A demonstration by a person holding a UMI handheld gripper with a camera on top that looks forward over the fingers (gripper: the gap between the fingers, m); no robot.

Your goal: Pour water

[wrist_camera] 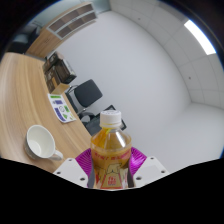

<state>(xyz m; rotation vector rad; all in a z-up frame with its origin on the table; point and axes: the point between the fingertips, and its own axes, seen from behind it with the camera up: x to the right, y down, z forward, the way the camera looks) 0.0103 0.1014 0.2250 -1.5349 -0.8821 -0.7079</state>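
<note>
A fisheye view from a hand-held gripper, tilted so that the room leans.

At the left, a long wooden table (25, 85) runs away from the viewer. On it, near the gripper, a white cup (41, 142) appears to lie tipped on its side, mouth facing the viewer; it is probably the vessel to pour into. Beyond the cup lies a small printed packet (61, 108), and past the table's edge stand dark office chairs (85, 95).

In the middle, the gripper (111, 170) holds a bottle (111, 150) between its two fingers. The pink pads (88, 165) press on both sides of its body, so the jaws are pinching it. It is held upright relative to the fingers, cap up, apparently ready to carry toward the cup.

The bottle is clear plastic with amber liquid, a white cap and a label.

At the right, only pale floor and a white wall.
</note>
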